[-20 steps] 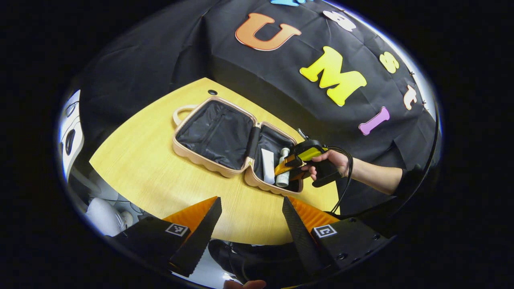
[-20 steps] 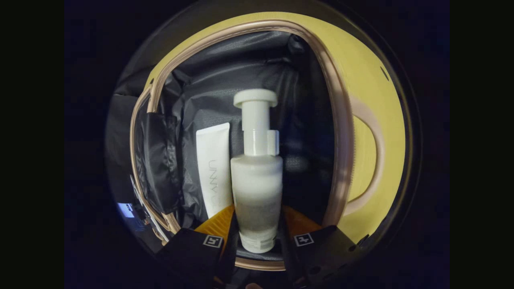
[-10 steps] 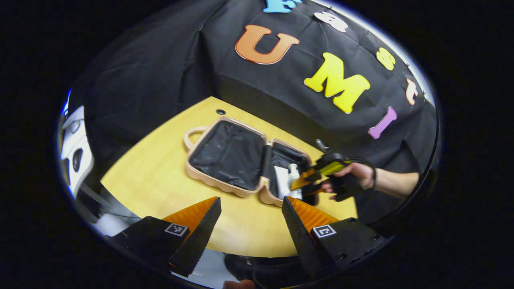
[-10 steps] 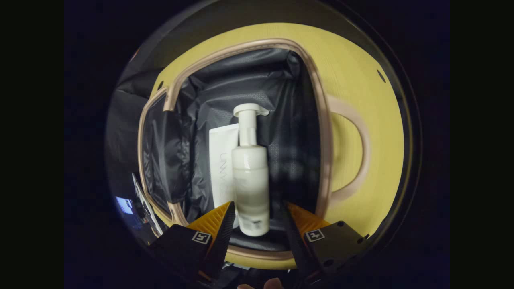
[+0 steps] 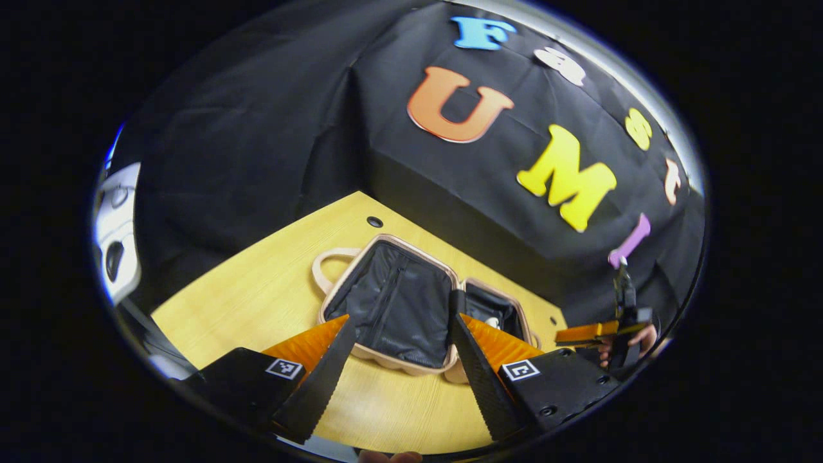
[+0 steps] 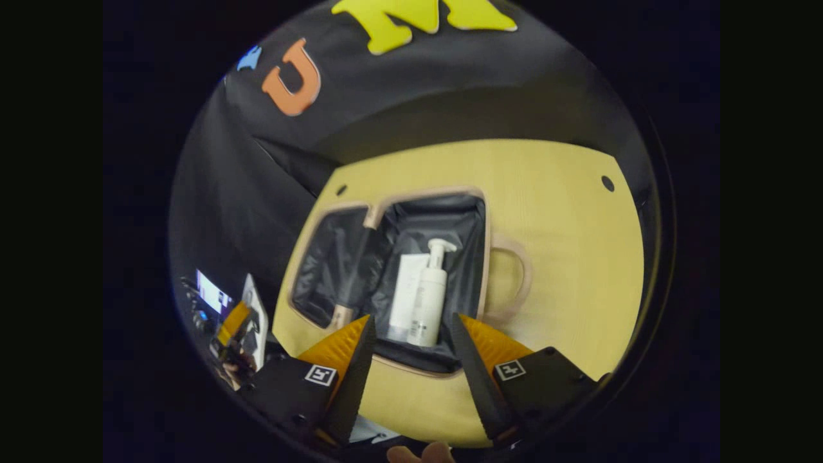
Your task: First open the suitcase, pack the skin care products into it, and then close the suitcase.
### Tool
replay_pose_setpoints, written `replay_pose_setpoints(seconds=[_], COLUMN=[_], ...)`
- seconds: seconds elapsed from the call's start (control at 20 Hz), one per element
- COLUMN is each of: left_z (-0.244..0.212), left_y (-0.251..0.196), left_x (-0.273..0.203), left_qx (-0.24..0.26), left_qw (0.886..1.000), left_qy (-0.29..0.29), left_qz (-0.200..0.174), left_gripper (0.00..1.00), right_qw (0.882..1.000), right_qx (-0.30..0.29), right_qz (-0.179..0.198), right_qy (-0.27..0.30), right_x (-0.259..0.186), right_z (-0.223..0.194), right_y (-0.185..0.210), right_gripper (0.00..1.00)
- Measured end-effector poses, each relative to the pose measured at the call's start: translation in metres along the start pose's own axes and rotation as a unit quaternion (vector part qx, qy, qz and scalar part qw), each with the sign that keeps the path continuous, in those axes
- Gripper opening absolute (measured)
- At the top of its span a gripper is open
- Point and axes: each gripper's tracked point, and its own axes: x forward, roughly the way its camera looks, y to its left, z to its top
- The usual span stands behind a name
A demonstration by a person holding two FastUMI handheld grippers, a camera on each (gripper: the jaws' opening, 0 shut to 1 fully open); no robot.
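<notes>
Black cloth walls enclose a booth with a pale yellow wooden worktop (image 5: 257, 302), on which a small beige suitcase (image 5: 411, 366) lies opened flat like a book.

Left gripper view: the left gripper (image 5: 402, 360) hovers low over the near edge of the worktop, its two orange-and-black fingers spread apart and holding nothing. Just beyond them is the suitcase's left half (image 5: 398, 308), lined in black and empty, with a carry handle (image 5: 325, 267) at its far left corner. Its right half sits further right, mostly hidden behind the gripper's right finger. At the far right, the right gripper (image 5: 582, 334) is held in a hand, clear of the case.

Right gripper view: the right gripper (image 6: 411, 347) hangs above the case, fingers spread and empty. Between them, further off, the case's deeper half (image 6: 472, 218) holds a flat white tube (image 6: 406, 289) and, touching its right side, a white pump bottle (image 6: 427, 296), both lying down. A second carry handle (image 6: 517, 276) loops off to the right.

Packing looks done; closing probably comes next. The risks, as a judgement: swinging one half over could make the round bottle roll toward the hinge or rim and jam the seam. A finger pushing only one corner could skid the light case across the smooth wood. The loose black lining could also get pinched between the rims.
</notes>
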Motion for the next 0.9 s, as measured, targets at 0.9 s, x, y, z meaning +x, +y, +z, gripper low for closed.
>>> replay_pose_setpoints(seconds=[0.9], left_z=[0.019], left_y=[0.115], left_x=[0.155], left_qx=[-0.341], left_qw=[0.934], left_qy=[0.027], left_qz=[-0.104], left_gripper=[0.97], right_qw=[0.996], right_qx=[-0.015], right_qz=[0.035], right_qy=[-0.085], right_x=[-0.079], right_z=[0.005], right_y=[0.011], right_gripper=[0.71])
